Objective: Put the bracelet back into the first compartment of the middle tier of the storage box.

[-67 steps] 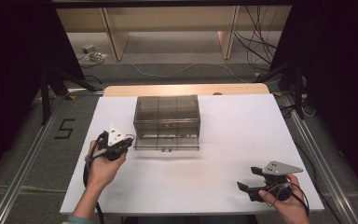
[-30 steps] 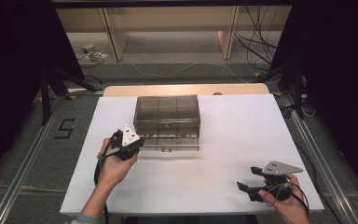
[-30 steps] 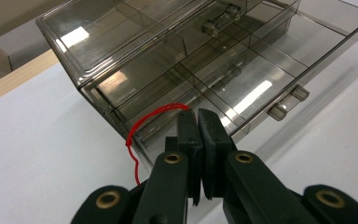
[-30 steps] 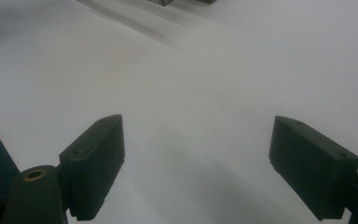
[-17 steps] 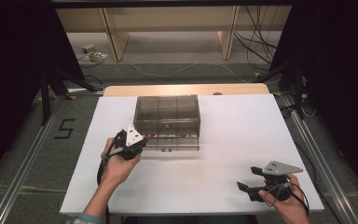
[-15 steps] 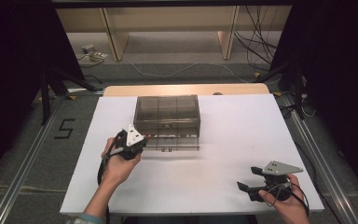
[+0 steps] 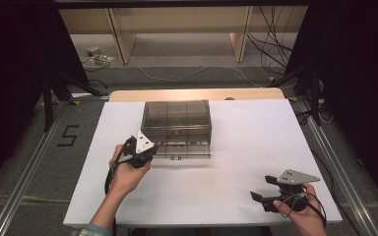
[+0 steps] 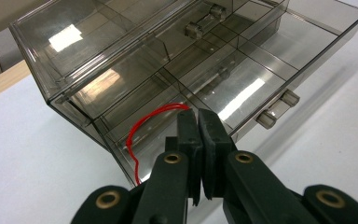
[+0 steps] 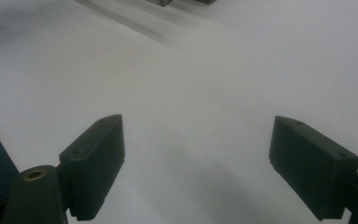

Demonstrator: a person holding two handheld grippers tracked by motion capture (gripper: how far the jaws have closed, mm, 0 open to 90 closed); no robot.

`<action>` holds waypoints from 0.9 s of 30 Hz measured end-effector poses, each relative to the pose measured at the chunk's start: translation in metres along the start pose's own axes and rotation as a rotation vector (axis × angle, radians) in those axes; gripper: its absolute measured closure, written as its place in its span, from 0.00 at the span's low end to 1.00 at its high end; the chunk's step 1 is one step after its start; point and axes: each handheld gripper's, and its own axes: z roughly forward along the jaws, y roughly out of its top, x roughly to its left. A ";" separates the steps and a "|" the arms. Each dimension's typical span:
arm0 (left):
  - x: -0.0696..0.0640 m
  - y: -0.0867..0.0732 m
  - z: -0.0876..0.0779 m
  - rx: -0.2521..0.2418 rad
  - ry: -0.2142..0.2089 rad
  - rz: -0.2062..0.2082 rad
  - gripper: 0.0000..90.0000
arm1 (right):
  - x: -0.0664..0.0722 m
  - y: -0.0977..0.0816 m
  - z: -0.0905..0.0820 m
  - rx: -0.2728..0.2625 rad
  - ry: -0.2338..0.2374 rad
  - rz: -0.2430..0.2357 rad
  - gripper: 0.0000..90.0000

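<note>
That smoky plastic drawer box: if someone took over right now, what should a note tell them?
Left gripper: shut on a red rubber band, held over the open lower drawer of the drawer box.
Right gripper: open, holding nothing, resting at the white table's near right corner.
Done: drawer pulled out, band brought to its left end compartment.
Left: probably release the band inside, then close the drawer.
</note>
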 end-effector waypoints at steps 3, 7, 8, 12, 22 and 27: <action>0.000 0.000 0.001 0.003 -0.004 -0.001 0.98 | 0.000 0.000 0.000 -0.004 0.001 -0.001 0.21; 0.001 0.001 0.001 0.005 -0.007 -0.002 0.98 | 0.000 0.000 0.000 0.000 -0.001 -0.003 0.21; 0.001 0.001 0.001 0.006 -0.006 -0.002 0.98 | 0.000 0.000 0.000 -0.005 0.001 -0.003 0.21; 0.001 0.002 0.003 0.004 -0.007 -0.010 0.98 | 0.000 0.000 0.000 -0.001 0.000 0.002 0.21; 0.002 0.003 0.006 0.009 -0.012 -0.013 0.98 | 0.000 0.000 0.000 0.004 0.000 0.001 0.21; 0.002 0.004 0.008 0.005 -0.013 -0.021 0.98 | 0.000 0.000 0.000 -0.003 0.000 -0.003 0.21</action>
